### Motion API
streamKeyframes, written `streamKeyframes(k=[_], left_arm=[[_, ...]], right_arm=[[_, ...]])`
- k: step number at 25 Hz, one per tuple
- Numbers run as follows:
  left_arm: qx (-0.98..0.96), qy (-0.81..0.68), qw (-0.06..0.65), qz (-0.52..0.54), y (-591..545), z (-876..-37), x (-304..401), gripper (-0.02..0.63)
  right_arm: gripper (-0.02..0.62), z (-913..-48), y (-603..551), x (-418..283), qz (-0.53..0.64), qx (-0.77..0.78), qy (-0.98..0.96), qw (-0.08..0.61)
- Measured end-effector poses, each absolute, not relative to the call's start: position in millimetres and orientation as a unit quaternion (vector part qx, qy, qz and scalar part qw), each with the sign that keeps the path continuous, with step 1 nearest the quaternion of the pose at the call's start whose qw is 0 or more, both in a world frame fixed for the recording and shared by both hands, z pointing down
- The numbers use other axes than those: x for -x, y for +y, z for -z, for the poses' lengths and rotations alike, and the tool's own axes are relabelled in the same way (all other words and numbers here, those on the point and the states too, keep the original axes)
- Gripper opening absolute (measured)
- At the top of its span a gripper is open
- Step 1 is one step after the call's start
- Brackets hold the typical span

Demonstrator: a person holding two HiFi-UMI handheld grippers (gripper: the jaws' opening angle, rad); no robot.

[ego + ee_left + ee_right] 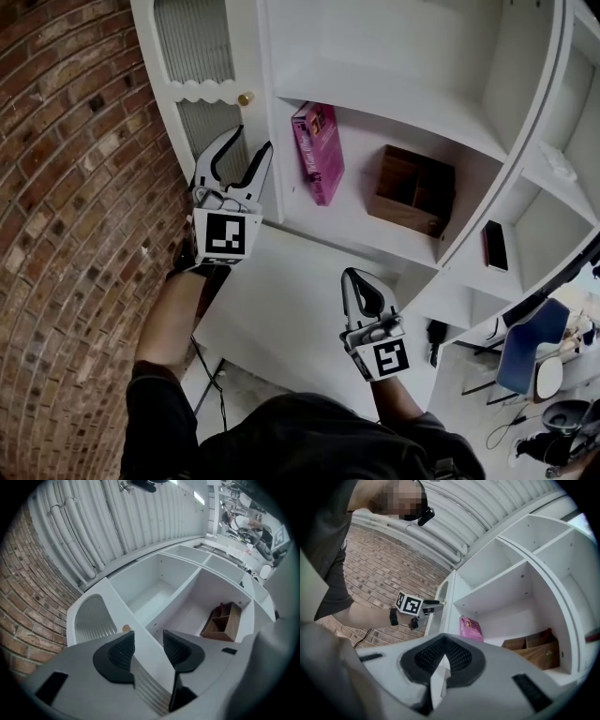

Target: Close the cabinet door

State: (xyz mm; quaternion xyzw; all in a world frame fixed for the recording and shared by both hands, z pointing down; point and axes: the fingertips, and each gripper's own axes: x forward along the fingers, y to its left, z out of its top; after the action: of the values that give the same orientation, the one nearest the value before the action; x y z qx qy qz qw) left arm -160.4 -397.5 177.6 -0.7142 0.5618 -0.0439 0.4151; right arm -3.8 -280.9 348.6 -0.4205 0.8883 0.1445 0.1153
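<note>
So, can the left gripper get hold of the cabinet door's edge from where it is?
Probably yes: the cabinet door already has its edge between the left gripper's open jaws, near the knob, with nothing in the way.

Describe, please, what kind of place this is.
Probably a workshop or studio-like room rather than a home. A white cabinet stands beside a bare brick wall, the ribbed white ceiling has pipes running along it, and a blue chair stands further off.
</note>
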Motion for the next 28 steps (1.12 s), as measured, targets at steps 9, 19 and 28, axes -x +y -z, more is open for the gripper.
streamKeyframes(k=[9, 19, 28], left_arm=[[0.711, 0.581, 0.396, 0.022, -331, -184, 200, 0.141], [0.706, 0.617, 0.347, -0.001, -269, -209, 241, 0.083], [0.69, 0.65, 0.32, -0.013, -229, -226, 267, 0.037]], right_arm=[[0.0, -308, -283, 43, -0.172, 0.387, 0.897, 0.126], [0.0, -269, -281, 89, -0.221, 0.337, 0.9, 0.163], [0.0, -252, -275, 120, -0.233, 0.313, 0.904, 0.176]])
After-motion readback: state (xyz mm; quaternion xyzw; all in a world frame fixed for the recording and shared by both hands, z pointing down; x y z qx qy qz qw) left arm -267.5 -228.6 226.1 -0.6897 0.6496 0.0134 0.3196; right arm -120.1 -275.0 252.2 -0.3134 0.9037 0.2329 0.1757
